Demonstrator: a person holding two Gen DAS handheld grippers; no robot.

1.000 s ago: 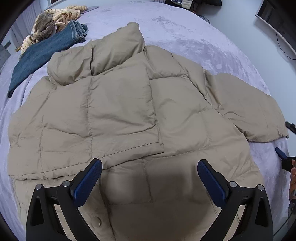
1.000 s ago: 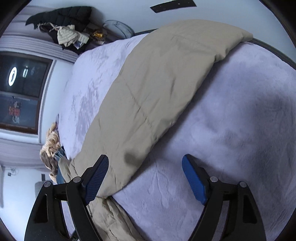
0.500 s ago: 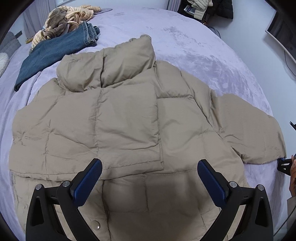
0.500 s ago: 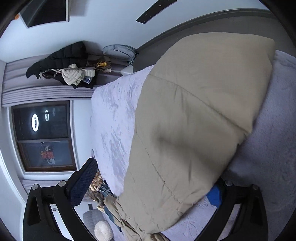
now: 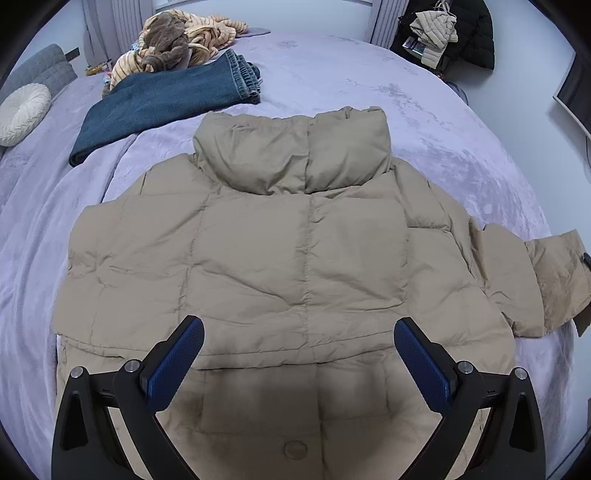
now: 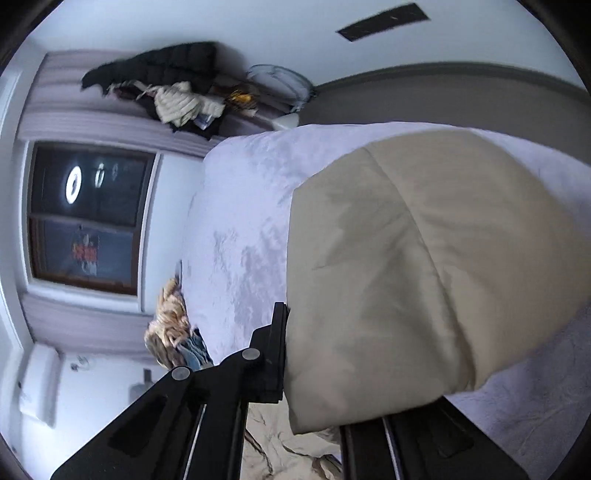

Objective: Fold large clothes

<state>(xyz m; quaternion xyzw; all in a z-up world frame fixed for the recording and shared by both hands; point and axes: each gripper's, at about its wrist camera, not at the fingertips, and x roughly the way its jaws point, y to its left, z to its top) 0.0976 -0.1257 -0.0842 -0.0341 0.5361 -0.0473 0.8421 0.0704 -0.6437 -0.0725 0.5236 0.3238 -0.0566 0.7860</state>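
A beige puffer jacket (image 5: 295,251) lies flat on the lavender bed (image 5: 461,122), collar toward the far side. Its left sleeve is folded in over the body. My left gripper (image 5: 299,354) hangs open above the jacket's hem, with nothing between its blue pads (image 5: 177,358). The jacket's right sleeve (image 6: 424,266) fills the right wrist view. My right gripper (image 6: 317,373) is closing its jaws on that sleeve's end, and one finger (image 6: 279,347) presses against the fabric while the other is hidden behind it. In the left wrist view the sleeve end (image 5: 557,273) stands raised off the bed.
Folded blue jeans (image 5: 166,99) and a striped brown heap (image 5: 177,44) lie at the bed's far left. A white round cushion (image 5: 22,110) sits at the left edge. Dark and cream clothes (image 5: 443,29) are piled beyond the bed's far right corner. A dark window (image 6: 88,218) is on the wall.
The right gripper went from wide open around the sleeve end to clamped on it, and raised it. The left gripper drew back, so more of the bed and collar shows.
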